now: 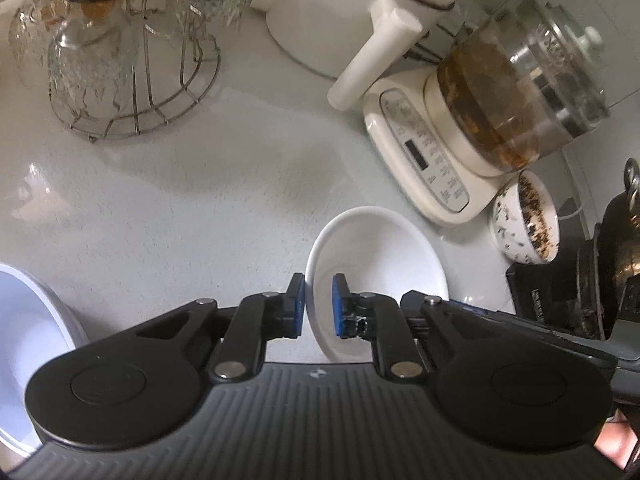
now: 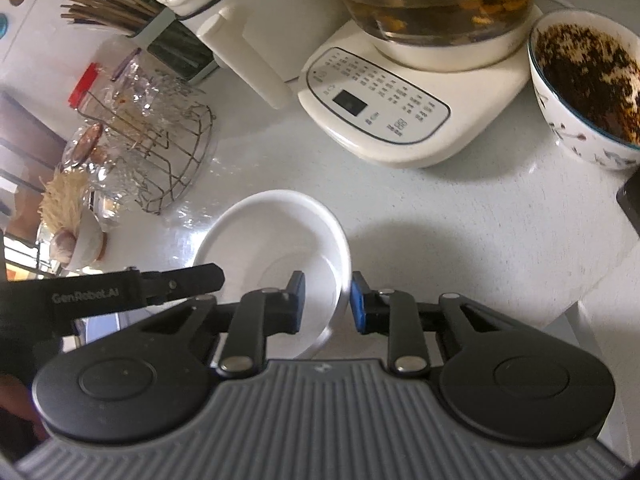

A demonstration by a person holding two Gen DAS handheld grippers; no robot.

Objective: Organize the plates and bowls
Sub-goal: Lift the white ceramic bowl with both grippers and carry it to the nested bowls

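Left wrist view: left gripper [image 1: 318,306] pinched left rim of white dish [image 1: 380,264] on near counter [image 1: 180,200]; right gripper [image 2: 326,304] clamped its right rim. Best move, judged: lift both together, level, clear of kettle base [image 2: 384,112].

White countertop [image 1: 180,184]: wire glass rack [image 1: 160,92], kettle base [image 1: 424,152], speckled bowl [image 1: 524,220], white dish [image 1: 380,264].
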